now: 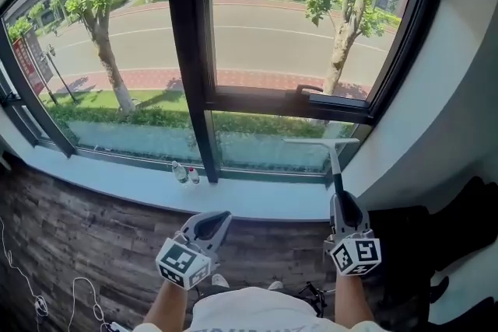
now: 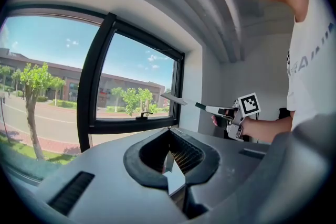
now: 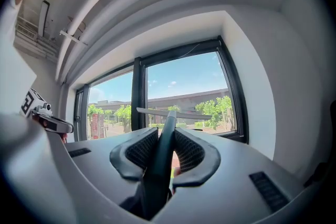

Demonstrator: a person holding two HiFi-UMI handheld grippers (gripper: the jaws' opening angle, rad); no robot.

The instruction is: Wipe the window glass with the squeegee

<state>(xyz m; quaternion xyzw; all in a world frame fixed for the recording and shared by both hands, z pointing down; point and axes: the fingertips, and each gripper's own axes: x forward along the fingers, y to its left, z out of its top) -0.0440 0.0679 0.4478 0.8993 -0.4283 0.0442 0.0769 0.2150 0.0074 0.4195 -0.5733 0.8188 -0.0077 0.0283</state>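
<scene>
The squeegee has a pale blade and a dark handle. Its blade is level in front of the lower right pane of the window glass; I cannot tell whether it touches. My right gripper is shut on the handle, which runs up between the jaws in the right gripper view to the squeegee blade. My left gripper hangs shut and empty below the sill, left of the right one. The left gripper view shows the squeegee held out from the right gripper.
A black window frame splits the glass; a window handle sits on the cross bar. Two small bottles stand on the white sill. Dark wood-look panelling lies below. A white wall closes the right side, with black items beside it.
</scene>
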